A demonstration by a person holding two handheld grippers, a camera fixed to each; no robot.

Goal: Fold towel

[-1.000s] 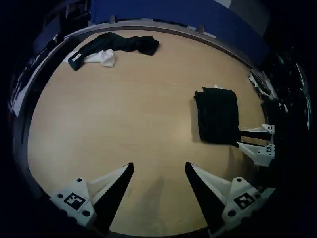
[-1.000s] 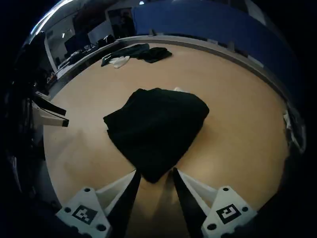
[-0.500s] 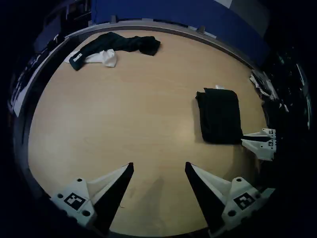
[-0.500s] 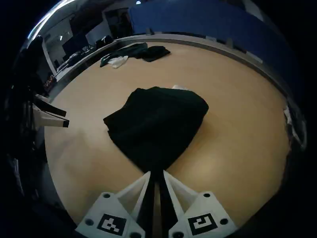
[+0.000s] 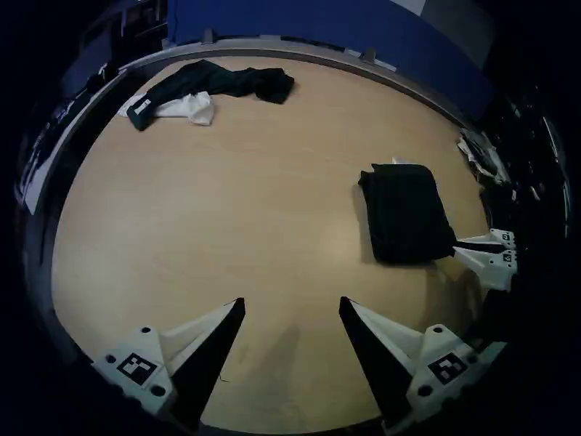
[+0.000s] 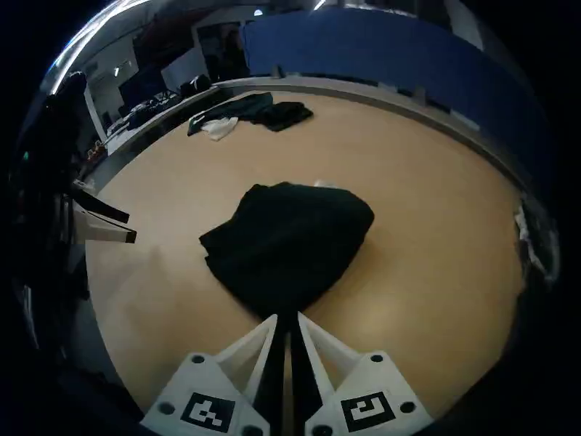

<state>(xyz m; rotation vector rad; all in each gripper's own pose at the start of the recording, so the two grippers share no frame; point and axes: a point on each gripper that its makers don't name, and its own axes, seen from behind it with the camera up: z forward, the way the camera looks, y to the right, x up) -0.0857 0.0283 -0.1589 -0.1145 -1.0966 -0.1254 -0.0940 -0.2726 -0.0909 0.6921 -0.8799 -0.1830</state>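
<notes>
The pale counter point(image 5: 218, 218) carries the dark, folded towel point(image 6: 290, 236). The towel is found straight ahead of the right claw point(image 6: 287, 320), with its long axis running roughly away from the fingers. Its near corner is pinched between that claw's almost closed fingers. The left claw point(image 5: 290, 301) is held wide and empty, with the towel well off to its right. The right claw is judged the nearer for the coming fold.
</notes>
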